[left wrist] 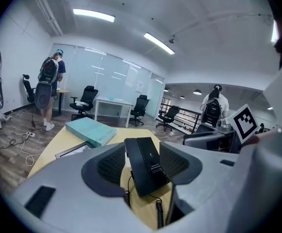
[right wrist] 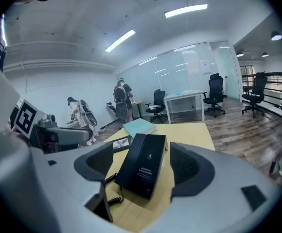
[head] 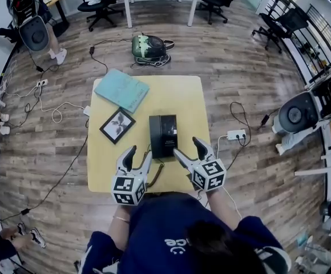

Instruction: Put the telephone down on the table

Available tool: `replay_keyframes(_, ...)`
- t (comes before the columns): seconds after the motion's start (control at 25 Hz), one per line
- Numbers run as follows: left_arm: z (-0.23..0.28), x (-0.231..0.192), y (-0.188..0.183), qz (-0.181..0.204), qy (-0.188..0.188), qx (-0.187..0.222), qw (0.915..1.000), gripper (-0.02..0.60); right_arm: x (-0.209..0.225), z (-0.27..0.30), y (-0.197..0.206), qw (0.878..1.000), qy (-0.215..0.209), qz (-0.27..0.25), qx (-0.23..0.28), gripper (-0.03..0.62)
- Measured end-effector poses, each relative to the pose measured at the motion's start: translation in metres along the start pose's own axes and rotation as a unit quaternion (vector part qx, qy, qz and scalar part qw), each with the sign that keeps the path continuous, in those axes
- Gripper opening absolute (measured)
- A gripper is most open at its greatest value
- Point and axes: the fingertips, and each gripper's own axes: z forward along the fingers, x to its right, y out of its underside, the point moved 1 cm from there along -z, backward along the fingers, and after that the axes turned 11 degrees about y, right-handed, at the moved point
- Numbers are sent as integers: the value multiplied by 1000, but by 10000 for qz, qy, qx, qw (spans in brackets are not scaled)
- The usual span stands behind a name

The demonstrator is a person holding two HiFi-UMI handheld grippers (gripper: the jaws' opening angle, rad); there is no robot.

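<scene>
Only the head view shows the backpack [head: 148, 47] on the floor at the table's [head: 188, 96] 12 o'clock. Gripper views show the coiled cord [left wrist: 159, 212]. Telephone [head: 162, 136] flat mid-table, picture frame [head: 117, 125] at its 9. Left gripper [head: 141, 152] at its 7, right gripper [head: 186, 147] at 5, both gaping wide, holding nothing.

telephone [head: 162, 135] is placed centrally on the table [head: 188, 96]. picture frame [head: 117, 125] is set just left of it; book [head: 121, 90] is laid behind the frame, at the far-left corner. left gripper [head: 140, 152] and right gripper [head: 187, 147] flank the telephone's near end.
</scene>
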Motion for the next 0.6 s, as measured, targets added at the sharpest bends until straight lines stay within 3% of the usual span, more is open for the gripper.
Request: replay_keyframes(0.6,-5,21,1,330,73,116,9994,209,-13,-20,3,9990,279,-224,275,365)
